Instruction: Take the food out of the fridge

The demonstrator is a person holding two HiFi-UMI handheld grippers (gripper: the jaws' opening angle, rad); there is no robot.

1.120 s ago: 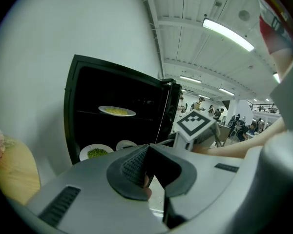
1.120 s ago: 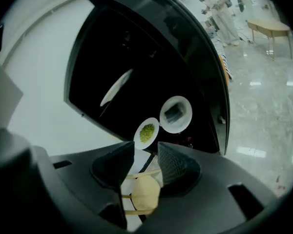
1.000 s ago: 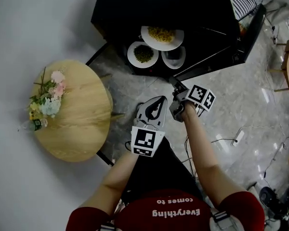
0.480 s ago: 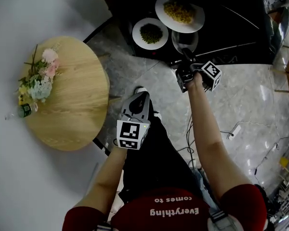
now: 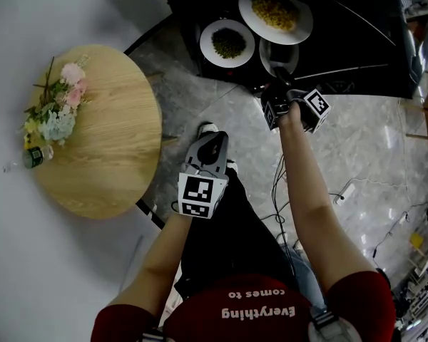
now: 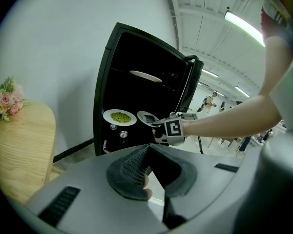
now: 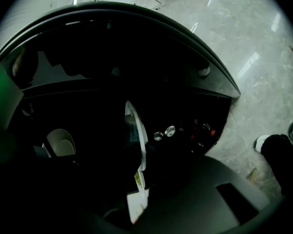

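Bowl [image 5: 282, 53] between right gripper's [image 5: 279, 78] (closing) jaws.

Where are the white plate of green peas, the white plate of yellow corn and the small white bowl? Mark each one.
white plate of green peas [image 5: 206, 43]: head view, left rim.
white plate of yellow corn [image 5: 284, 38]: head view, lower rim.
small white bowl [image 5: 265, 54]: head view, left rim.

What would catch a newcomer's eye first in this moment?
The open black fridge at the top of the head view, holding a plate of yellow food, a plate of green food and a small white dish. The right claw is closing with that dish's rim between its jaws, while the left claw, shut, is held back. At left stands a round wooden table with flowers.
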